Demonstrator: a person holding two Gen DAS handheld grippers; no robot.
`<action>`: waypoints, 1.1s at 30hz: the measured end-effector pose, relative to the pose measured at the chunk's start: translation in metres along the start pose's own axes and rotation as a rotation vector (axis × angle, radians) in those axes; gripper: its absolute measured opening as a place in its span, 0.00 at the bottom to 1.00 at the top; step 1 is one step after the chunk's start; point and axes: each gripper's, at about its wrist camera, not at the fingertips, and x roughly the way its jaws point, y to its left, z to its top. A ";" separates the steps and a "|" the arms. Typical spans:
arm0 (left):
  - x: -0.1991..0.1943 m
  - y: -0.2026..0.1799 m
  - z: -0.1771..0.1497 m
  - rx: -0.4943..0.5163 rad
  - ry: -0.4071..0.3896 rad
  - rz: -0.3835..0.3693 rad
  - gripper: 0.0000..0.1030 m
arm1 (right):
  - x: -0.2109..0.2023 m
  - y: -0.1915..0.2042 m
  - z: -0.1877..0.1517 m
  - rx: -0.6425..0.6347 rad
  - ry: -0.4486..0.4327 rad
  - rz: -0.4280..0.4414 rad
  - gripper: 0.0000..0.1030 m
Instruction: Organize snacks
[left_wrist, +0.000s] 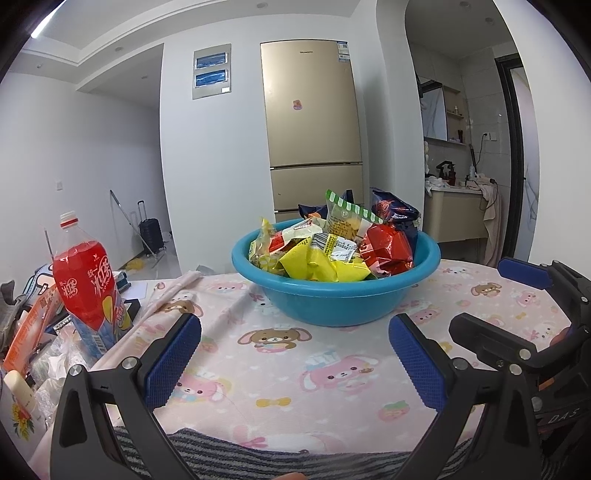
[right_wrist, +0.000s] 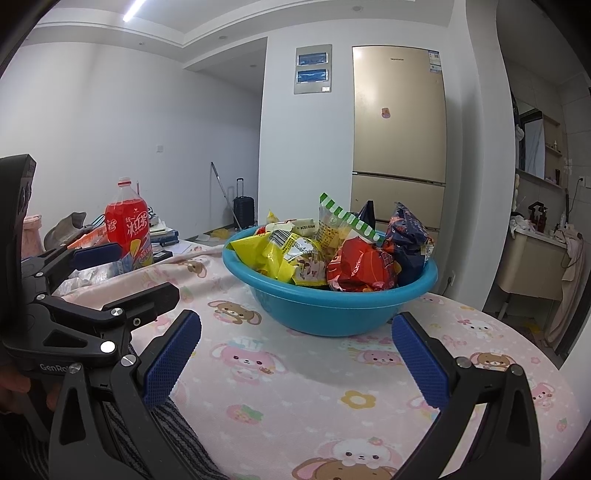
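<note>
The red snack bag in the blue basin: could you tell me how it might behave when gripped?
The red snack bag looks puffed and crinkly, so it will probably dent and feel light. Its glossy film may slip between the pads. Neighbouring packets lean against it, so they may shift.

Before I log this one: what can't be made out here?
- Left wrist view: the packets lower down in the blue basin are hidden by its wall and the top packets.
- Right wrist view: the red drink bottle base is hidden by the left gripper.
- Both views: packet print is too small to read.
</note>
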 end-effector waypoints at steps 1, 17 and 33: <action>0.000 0.000 0.000 0.000 0.001 0.000 1.00 | 0.000 0.001 0.000 -0.001 0.000 -0.002 1.00; 0.000 -0.001 0.000 0.004 -0.005 0.014 1.00 | 0.000 0.002 0.000 -0.009 0.001 -0.005 1.00; -0.002 -0.003 0.001 0.008 -0.008 0.018 1.00 | 0.000 0.002 -0.001 -0.004 0.005 0.004 1.00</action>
